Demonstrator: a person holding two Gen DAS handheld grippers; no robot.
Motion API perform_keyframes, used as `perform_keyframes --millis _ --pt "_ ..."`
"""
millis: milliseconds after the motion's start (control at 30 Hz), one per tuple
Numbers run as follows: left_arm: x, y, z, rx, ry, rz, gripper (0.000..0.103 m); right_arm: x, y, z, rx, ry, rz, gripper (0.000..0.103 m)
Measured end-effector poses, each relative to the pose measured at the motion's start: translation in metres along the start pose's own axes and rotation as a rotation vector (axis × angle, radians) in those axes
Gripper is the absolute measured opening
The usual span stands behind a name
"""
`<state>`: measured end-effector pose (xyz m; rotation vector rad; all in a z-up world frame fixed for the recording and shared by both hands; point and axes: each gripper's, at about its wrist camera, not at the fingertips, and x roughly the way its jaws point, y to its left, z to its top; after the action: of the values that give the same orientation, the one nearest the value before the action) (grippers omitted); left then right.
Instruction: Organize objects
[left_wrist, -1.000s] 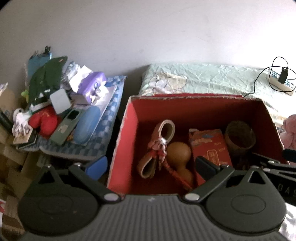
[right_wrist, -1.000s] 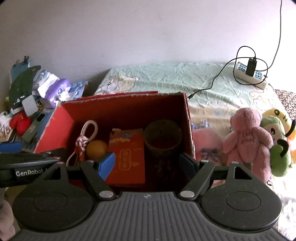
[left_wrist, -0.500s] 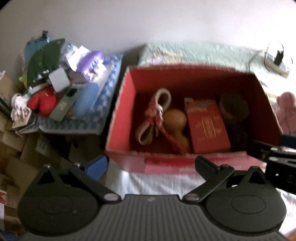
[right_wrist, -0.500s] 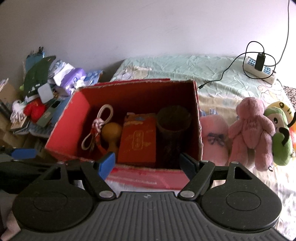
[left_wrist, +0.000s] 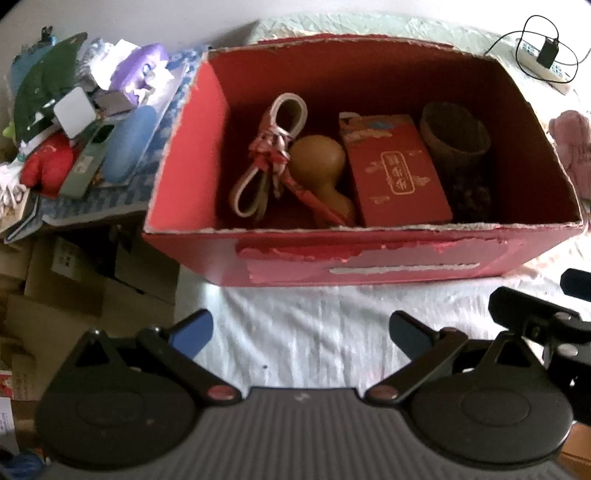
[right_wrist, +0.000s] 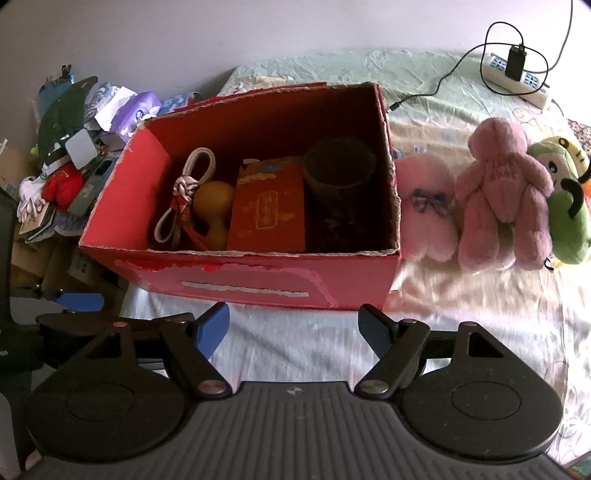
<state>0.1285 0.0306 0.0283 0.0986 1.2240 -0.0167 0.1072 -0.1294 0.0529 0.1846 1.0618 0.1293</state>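
Red cardboard box (right_wrist: 258, 280) sitting open-topped on the bed's white sheet (right_wrist: 295, 350), torn along its near rim and front face. Holding, left to right inside: a looped white cord (left_wrist: 266, 155) tied with a red-and-white knot, a tan gourd (left_wrist: 319, 166) touching that cord, a red packet (left_wrist: 397, 170) with gold print leaning just beside the gourd, and a dark cup (left_wrist: 456, 136) standing upright against the right wall. Lying just right of the box, outside it: a pale pink plush (right_wrist: 428, 210), a pink teddy (right_wrist: 498, 192) and a green plush (right_wrist: 565, 221), side by side and touching. Piling up on a side surface left of the box: clutter (left_wrist: 81, 122), including a purple tissue pack and a red soft toy. Resting on the green sheet well behind: a power strip (right_wrist: 517, 77) with a black charger and cable. Hovering short of the box, over the sheet: left gripper (left_wrist: 299, 332), fingers spread wide, gripping nothing; right gripper (right_wrist: 293, 325), likewise spread and empty, beside it.
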Motion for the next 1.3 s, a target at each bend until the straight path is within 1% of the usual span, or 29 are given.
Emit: perform_keyframes --millis 200,300,400,567,700,833,1033,1167,1300 --pt "0.000 -0.001 0.006 0.003 0.006 -0.016 0.101 0.000 -0.004 0.003 0.010 -0.006 0.010 0.079" --pt "-0.004 0.000 0.009 0.003 0.004 -0.016 0.101 -0.002 -0.005 0.007 0.009 0.000 0.030 0.079" --pt "-0.017 0.002 0.013 0.013 -0.036 -0.014 0.101 -0.010 -0.003 0.013 -0.010 -0.029 0.044 0.079" --pt "-0.036 0.010 0.025 -0.004 -0.102 -0.031 0.101 -0.025 0.002 0.023 -0.042 -0.087 0.048 0.079" --pt "-0.042 0.011 0.033 -0.001 -0.145 -0.025 0.101 -0.031 0.004 0.034 -0.043 -0.140 0.052 0.079" --pt "-0.043 0.011 0.041 -0.002 -0.171 -0.035 0.101 -0.027 0.004 0.043 -0.032 -0.165 0.032 0.079" --pt "-0.040 0.015 0.055 -0.020 -0.230 -0.017 0.102 -0.015 0.001 0.058 0.004 -0.200 -0.004 0.079" --pt "-0.030 0.019 0.064 -0.037 -0.265 0.006 0.101 -0.006 0.003 0.065 0.008 -0.227 -0.039 0.079" --pt "-0.016 0.024 0.069 -0.052 -0.270 0.008 0.101 0.006 0.005 0.070 0.000 -0.221 -0.069 0.079"
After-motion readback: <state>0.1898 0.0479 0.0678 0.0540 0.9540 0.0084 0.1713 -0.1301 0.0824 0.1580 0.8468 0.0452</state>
